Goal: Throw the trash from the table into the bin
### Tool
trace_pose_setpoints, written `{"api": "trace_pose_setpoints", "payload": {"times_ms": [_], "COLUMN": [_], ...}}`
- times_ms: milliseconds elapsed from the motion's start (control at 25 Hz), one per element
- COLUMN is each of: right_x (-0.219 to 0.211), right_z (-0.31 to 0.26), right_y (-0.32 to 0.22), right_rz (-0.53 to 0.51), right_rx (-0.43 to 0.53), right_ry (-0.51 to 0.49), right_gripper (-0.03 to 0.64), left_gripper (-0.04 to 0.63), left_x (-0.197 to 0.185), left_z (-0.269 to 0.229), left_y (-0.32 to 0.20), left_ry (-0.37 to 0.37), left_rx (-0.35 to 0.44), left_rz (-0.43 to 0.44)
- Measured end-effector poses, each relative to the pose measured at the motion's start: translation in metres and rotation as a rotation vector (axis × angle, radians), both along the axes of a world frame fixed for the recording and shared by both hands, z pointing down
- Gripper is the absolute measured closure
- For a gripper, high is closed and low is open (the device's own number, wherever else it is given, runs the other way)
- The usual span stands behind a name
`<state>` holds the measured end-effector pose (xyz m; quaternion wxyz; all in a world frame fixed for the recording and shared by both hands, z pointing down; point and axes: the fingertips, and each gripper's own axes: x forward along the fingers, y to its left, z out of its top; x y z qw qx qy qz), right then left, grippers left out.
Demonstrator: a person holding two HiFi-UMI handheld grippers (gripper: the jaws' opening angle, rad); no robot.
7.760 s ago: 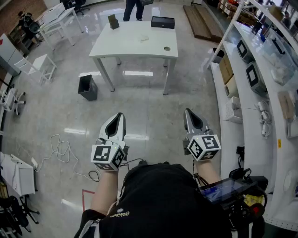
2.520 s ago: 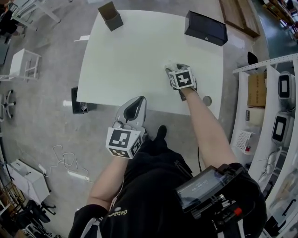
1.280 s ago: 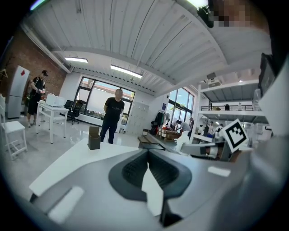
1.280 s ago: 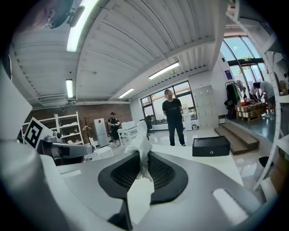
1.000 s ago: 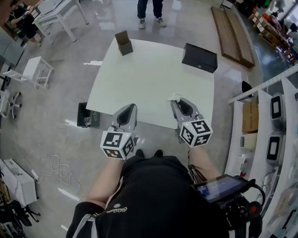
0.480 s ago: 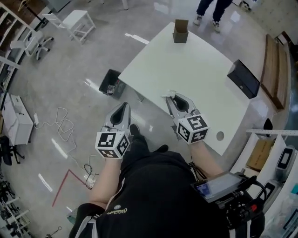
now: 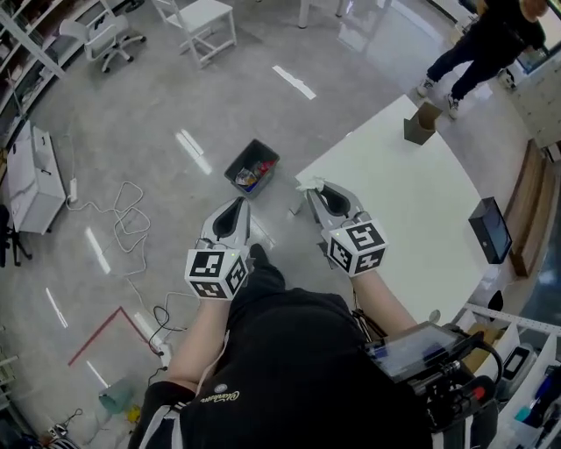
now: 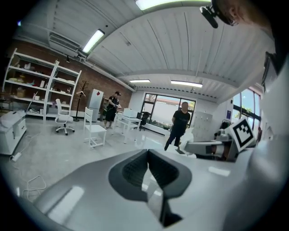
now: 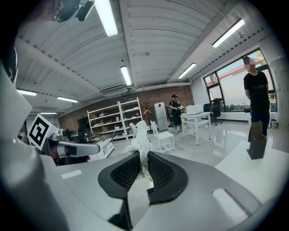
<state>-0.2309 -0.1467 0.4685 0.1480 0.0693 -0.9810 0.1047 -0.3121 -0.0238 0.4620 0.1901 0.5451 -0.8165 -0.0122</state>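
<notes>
A crumpled white tissue sticks up from between the jaws of my right gripper, which is shut on it. That gripper hangs at the near corner of the white table. The dark bin stands on the floor just ahead and to the left, with coloured trash inside. My left gripper is beside the right one over the floor, below the bin in the head view, jaws together with nothing between them.
A small cardboard box and a black box sit on the table. A person stands beyond its far corner. Cables lie on the floor at left; a white chair stands at the top.
The view has swung left, from over the table to the floor beside it. Both grippers moved with it, the right one still carrying the tissue. The bin now lies close ahead of them.
</notes>
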Motion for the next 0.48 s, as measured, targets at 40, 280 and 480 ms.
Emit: {"api": "trace_pose_setpoints", "payload": {"times_ms": [40, 280, 480], "right_x": [-0.023, -0.119, -0.158], "right_z": [-0.002, -0.012, -0.010], "right_y": [0.003, 0.015, 0.015], "right_rz": [-0.008, -0.032, -0.074], "right_rx": [0.003, 0.022, 0.024], "right_ry": [0.002, -0.001, 0.012], "right_gripper": [0.561, 0.561, 0.563], "left_gripper": [0.586, 0.586, 0.586], "left_x": [-0.020, -0.112, -0.149], "left_z": [-0.001, -0.008, -0.007], "left_y": [0.000, 0.002, -0.003], "left_ry": [0.002, -0.022, -0.023], "left_rx": [0.000, -0.008, -0.002], "left_rz": [0.004, 0.016, -0.013]}}
